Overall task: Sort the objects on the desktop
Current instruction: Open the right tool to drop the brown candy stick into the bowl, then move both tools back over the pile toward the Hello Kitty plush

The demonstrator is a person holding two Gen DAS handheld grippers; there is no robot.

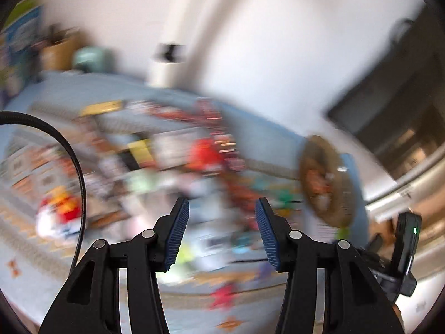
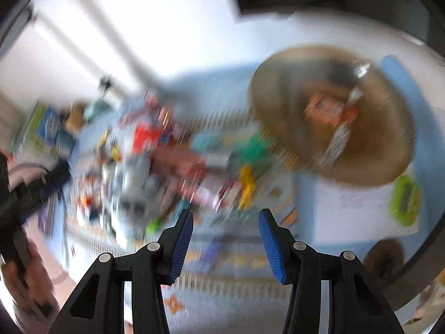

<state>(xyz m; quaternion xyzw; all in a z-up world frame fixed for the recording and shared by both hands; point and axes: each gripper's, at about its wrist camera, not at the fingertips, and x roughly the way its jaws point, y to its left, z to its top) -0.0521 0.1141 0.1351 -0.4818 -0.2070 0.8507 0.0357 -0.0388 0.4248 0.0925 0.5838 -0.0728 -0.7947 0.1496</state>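
Left wrist view blurred: left claw [image 1: 222,208] apart, empty; right claw [image 2: 225,220] likewise, near round woven straw basket [image 2: 278,89]

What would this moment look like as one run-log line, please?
left gripper: open, empty | right gripper: open, empty | round woven basket: holds items | clutter on blue cloth: too blurred to identify

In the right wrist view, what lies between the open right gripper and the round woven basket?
In the right wrist view, a white sheet on the blue patterned cloth lies between the right gripper and the woven basket. Motion blur hides anything finer.
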